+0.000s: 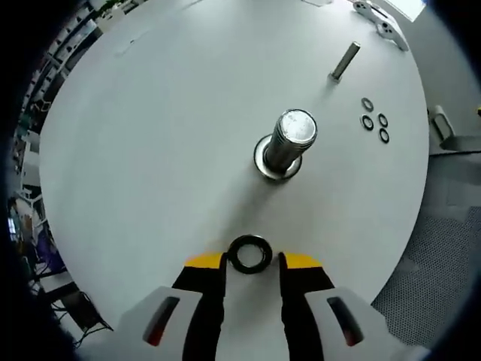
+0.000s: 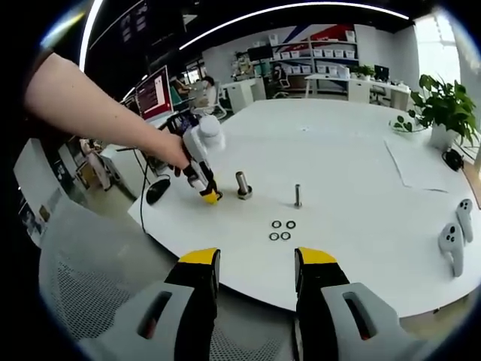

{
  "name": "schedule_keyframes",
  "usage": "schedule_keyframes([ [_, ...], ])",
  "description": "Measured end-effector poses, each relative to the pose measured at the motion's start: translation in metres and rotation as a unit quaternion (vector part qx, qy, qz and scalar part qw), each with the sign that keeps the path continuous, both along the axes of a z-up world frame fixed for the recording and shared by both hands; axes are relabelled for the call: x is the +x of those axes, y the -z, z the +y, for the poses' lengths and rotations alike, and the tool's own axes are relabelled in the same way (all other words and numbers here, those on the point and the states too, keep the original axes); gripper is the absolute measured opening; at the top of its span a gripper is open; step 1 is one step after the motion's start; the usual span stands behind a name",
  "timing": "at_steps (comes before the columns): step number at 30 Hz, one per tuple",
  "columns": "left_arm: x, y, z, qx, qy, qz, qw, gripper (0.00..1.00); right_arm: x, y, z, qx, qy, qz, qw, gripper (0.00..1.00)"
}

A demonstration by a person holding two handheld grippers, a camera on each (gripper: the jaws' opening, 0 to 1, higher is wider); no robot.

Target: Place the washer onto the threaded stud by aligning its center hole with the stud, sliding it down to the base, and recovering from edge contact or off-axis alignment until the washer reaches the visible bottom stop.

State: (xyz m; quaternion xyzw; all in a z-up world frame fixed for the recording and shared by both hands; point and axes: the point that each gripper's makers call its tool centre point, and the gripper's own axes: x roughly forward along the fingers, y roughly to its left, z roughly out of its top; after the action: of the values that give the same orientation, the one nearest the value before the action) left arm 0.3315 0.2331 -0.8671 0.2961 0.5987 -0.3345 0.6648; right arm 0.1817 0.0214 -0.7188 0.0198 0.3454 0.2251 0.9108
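The white counter [image 1: 150, 135] offers wide bare room all around the threaded stud [image 1: 289, 143], which stands upright on its flanged base well in from the rim. Beyond the stud stands a thinner bolt [image 1: 345, 60], and beside that lie four small spare rings [image 1: 375, 120].

The washer [image 1: 249, 253] lies flat on the counter, on the near side of the stud, between the tips of the left gripper [image 1: 252, 259], whose jaws stand wide and grip nothing. Pinching a flat ring off a hard surface risks it skating away or tipping, then catching the stud's top edge off-axis.

The right gripper [image 2: 254, 259] hangs off the counter's edge, well apart from the stud, jaws wide and empty.
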Motion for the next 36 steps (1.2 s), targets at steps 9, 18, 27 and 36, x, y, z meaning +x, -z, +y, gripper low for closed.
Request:
schedule_keyframes([
  [9, 0.0026, 0.0001, -0.0005, 0.002, -0.024, 0.001, 0.9997, 0.24, 0.0000, -0.0008, -0.0003, 0.002, 0.001, -0.002, 1.0000, 0.42],
  [18, 0.0039, 0.0001, 0.0008, 0.009, -0.040, 0.004, 0.9991, 0.21, -0.0001, -0.0006, 0.0014, 0.001, -0.004, -0.001, 1.0000, 0.42],
  [27, 0.0024, -0.0012, 0.0003, 0.008, -0.036, 0.001, 0.9993, 0.20, -0.0003, 0.0002, 0.0012, 0.000, -0.005, 0.000, 1.0000, 0.42],
  [36, 0.0017, -0.0013, 0.0002, -0.003, -0.022, -0.012, 0.9997, 0.20, -0.0004, 0.0008, 0.0006, -0.001, -0.006, 0.001, 1.0000, 0.42],
])
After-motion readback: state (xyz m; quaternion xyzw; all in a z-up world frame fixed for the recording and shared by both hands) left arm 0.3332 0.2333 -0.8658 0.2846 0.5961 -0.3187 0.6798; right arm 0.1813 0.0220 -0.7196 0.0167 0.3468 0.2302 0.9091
